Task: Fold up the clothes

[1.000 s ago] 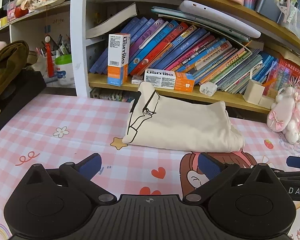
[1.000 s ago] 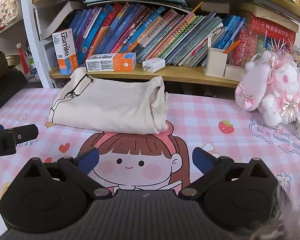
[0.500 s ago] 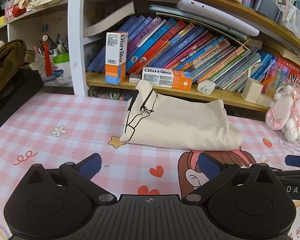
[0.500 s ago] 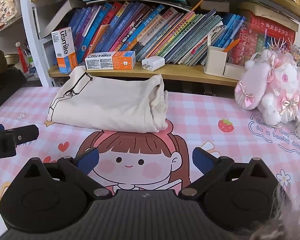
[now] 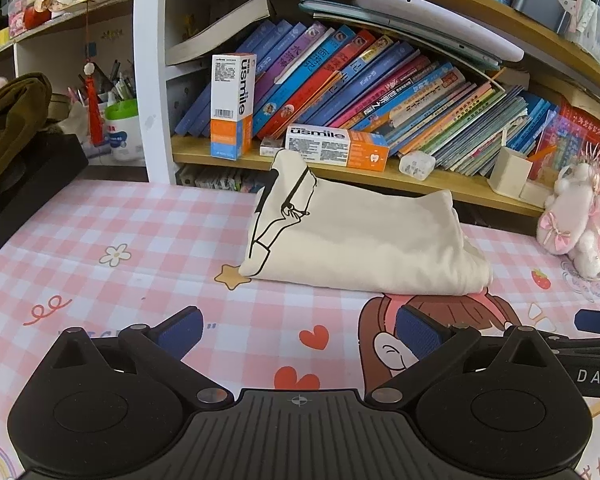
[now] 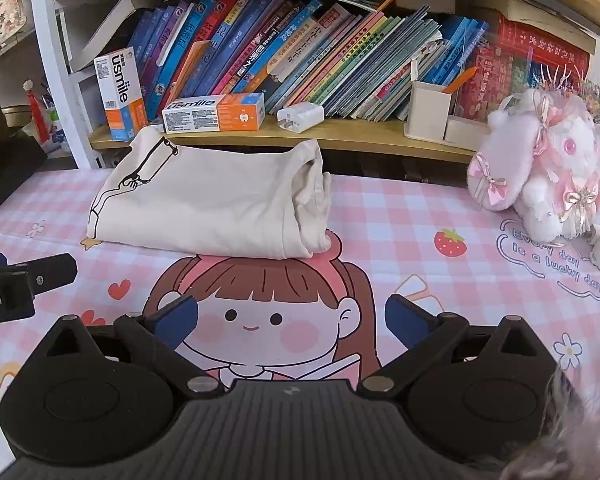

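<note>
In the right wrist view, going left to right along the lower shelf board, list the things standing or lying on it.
Upright toothpaste box → toothpaste box lying flat → white charger plug → white pen holder.

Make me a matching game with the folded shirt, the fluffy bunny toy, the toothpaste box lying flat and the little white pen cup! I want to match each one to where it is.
Things:
1. folded cream shirt
2. fluffy pink bunny toy
3. flat orange-and-white toothpaste box
4. small white pen cup

Places:
A. shelf, right of the books
B. mat, far right
C. mat, middle
D. shelf, behind the shirt

Pairs: 1-C, 2-B, 3-D, 4-A
</note>
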The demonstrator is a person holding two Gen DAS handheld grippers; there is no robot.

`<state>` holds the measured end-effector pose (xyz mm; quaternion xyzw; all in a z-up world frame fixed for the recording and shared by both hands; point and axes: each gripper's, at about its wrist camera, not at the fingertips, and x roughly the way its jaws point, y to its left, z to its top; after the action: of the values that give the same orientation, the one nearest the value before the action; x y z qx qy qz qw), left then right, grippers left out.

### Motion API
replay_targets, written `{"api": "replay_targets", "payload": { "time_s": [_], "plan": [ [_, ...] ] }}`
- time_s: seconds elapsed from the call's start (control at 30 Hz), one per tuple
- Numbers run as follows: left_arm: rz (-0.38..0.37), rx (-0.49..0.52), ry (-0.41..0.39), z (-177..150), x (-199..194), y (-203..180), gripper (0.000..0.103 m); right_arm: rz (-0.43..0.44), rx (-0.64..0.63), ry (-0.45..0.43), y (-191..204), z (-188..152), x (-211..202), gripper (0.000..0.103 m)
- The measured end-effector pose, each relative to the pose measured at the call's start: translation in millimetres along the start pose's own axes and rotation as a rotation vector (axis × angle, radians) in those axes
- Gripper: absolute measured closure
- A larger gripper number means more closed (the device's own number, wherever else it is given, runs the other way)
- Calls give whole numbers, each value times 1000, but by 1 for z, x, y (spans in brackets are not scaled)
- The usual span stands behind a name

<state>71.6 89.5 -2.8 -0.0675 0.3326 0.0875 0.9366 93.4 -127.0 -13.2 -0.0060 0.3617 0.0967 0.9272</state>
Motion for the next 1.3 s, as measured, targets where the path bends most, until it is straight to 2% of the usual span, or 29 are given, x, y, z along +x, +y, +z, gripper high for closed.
{"api": "replay_targets", "payload": {
  "time_s": [1.3],
  "plan": [
    [21,35,5,-1,5,-5,0,0,1,9,4,4,3,2]
  ]
}}
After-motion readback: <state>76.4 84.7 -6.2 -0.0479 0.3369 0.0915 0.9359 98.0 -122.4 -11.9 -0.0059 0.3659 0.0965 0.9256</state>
